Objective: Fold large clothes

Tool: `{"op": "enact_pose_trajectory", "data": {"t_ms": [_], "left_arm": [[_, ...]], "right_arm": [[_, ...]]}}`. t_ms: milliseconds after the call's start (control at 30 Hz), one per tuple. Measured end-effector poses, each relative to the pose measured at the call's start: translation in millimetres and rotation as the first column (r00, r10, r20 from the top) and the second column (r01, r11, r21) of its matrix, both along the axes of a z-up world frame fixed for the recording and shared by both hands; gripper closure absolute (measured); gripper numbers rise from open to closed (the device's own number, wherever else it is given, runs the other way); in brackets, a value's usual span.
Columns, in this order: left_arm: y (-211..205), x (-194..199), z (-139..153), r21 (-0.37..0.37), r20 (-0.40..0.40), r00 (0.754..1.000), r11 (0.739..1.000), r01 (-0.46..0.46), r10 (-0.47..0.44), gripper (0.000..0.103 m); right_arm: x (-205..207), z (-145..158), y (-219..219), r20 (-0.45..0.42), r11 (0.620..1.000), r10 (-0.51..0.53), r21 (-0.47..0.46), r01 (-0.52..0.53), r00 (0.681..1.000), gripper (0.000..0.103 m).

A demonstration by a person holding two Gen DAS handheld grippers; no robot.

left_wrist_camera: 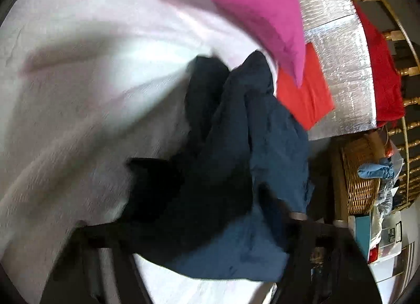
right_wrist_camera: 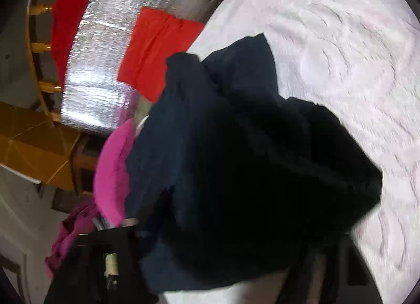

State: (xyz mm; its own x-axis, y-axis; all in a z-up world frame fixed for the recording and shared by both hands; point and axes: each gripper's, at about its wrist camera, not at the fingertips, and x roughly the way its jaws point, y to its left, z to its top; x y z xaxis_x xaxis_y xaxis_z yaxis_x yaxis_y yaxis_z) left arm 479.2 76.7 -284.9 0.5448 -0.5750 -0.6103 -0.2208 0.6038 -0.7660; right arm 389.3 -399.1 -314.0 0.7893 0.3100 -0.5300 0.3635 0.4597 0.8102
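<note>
A dark navy garment [left_wrist_camera: 236, 162] hangs bunched over the white textured bed cover [left_wrist_camera: 78, 80]. It drapes across my left gripper [left_wrist_camera: 194, 227] and hides the fingertips, so the jaws cannot be made out. In the right wrist view the same navy garment [right_wrist_camera: 236, 159] covers my right gripper [right_wrist_camera: 215, 227] and hangs above the white cover [right_wrist_camera: 341, 54]. Both views are blurred by motion.
A pink cloth [left_wrist_camera: 257, 9] and a red cloth [left_wrist_camera: 304, 93] lie beside a silver foil mat [left_wrist_camera: 341, 54]; they also show in the right wrist view [right_wrist_camera: 113, 172], [right_wrist_camera: 155, 51]. A wicker basket [left_wrist_camera: 359, 172] stands at the right. A wooden railing [right_wrist_camera: 39, 49] carries another red garment [right_wrist_camera: 71, 7].
</note>
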Motion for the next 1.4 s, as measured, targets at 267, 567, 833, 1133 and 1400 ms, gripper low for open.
{"op": "enact_pose_trajectory", "data": {"t_ms": [267,567,833,1133,1400], "left_arm": [[-11,-14,44,0.078,0.145,0.989,0.997,0.001,-0.013,0.084],[-16,-81,29,0.240,-0.004,0.994,0.965,0.109,-0.111,0.079],[25,-112,51,0.245,-0.076,0.991,0.962,0.121,-0.106,0.043],[-11,-61,74,0.469,0.021,0.990,0.876,0.112,-0.138,0.019],[-15,-27,10,0.416,-0.071,0.989,0.898,0.147,-0.129,0.019]], "right_arm": [[-15,48,16,0.063,0.982,0.011,-0.188,0.001,0.998,0.080],[-100,37,15,-0.003,0.974,0.069,-0.216,-0.069,0.998,0.080],[-129,29,-17,-0.130,0.979,0.172,-0.088,-0.184,0.977,0.045],[-127,81,-68,-0.094,0.937,0.101,-0.325,-0.126,0.990,0.016],[-23,30,-55,-0.237,0.927,0.149,-0.305,-0.219,0.960,0.021]]}}
